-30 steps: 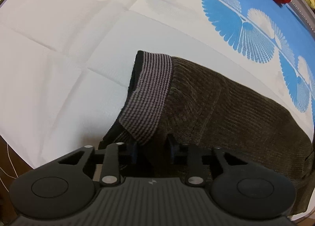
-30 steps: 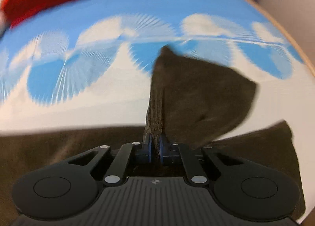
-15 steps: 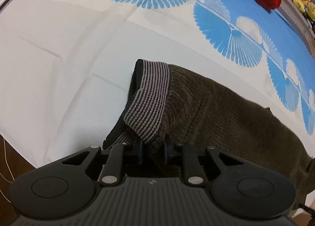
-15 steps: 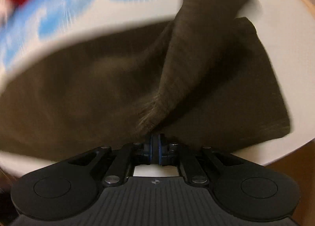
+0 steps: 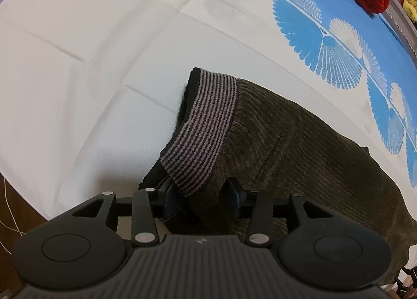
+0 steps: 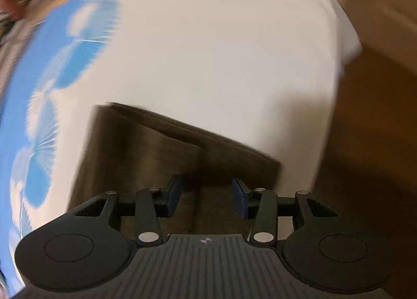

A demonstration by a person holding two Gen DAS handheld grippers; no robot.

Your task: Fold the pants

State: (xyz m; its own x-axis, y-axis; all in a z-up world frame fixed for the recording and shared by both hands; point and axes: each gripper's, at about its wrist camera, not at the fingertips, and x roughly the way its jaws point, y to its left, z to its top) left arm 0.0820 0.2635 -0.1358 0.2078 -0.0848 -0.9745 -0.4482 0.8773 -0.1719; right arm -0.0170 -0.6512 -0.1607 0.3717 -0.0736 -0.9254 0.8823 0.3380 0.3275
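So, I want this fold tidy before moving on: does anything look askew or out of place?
Slightly. At the waist end of the brown pants, the striped waistband is flipped up, showing the dark inside. At the hem end, the layers look slightly offset, though blur obscures that. Both grippers' jaws are opening, with fabric between them.

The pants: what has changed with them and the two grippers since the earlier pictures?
The right gripper carried the leg end across onto the pants and is opening, releasing it. The left gripper is opening around the striped waistband, which stayed put on the cloth.
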